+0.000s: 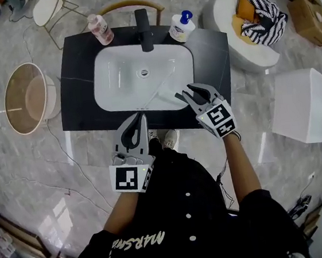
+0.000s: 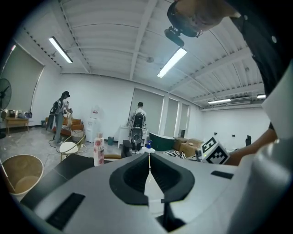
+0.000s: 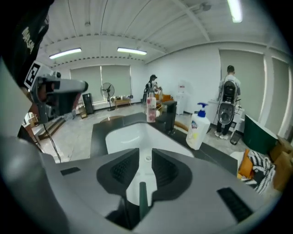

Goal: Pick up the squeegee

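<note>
Left tongs (image 1: 141, 119) clenched, nothing between jaws; held over near edge of black table (image 1: 78, 83). Right tongs (image 3: 145, 154) released, jaws apart, at near-right rim of white basin (image 1: 141, 58) — slim dark-green squeegee handle (image 3: 142, 199) lies between jaws, pads not pressing it. Blade not made out. Black faucet (image 1: 144, 29), pink bottle (image 1: 100, 29), pump bottle (image 1: 181, 28) along table's far edge.

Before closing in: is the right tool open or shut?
Open: on the right tool the jaws stand apart, white sink showing through the gap.
</note>
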Tool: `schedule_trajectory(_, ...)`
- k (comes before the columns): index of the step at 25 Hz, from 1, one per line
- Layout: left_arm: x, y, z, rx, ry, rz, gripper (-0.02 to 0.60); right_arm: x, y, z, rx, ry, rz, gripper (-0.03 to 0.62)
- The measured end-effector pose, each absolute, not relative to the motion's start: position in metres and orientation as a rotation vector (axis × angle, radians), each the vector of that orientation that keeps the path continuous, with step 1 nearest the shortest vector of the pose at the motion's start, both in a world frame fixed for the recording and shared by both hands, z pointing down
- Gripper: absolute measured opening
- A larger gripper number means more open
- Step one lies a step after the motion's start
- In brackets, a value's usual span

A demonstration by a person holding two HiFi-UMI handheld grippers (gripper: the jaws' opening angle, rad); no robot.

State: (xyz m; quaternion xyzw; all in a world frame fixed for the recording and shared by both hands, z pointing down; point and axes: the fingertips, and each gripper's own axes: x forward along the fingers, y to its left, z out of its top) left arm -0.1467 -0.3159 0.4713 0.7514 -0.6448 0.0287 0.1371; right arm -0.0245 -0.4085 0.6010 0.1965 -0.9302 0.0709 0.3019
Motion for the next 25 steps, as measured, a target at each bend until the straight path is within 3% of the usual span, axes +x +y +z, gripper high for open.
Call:
schedule_trajectory(10,-0.139,-0.308,0.513,2.146,-1.75,0.086,0.018,-0.034,-0.392,0.738,0.232,-2.014,0.297,0.147)
schedule_trajectory(25,-0.155,-0.335,0.569,2.081,-1.736,0.163,0.018,-0.04,-0.387,0.802,0.071,-1.741,0.126,0.1)
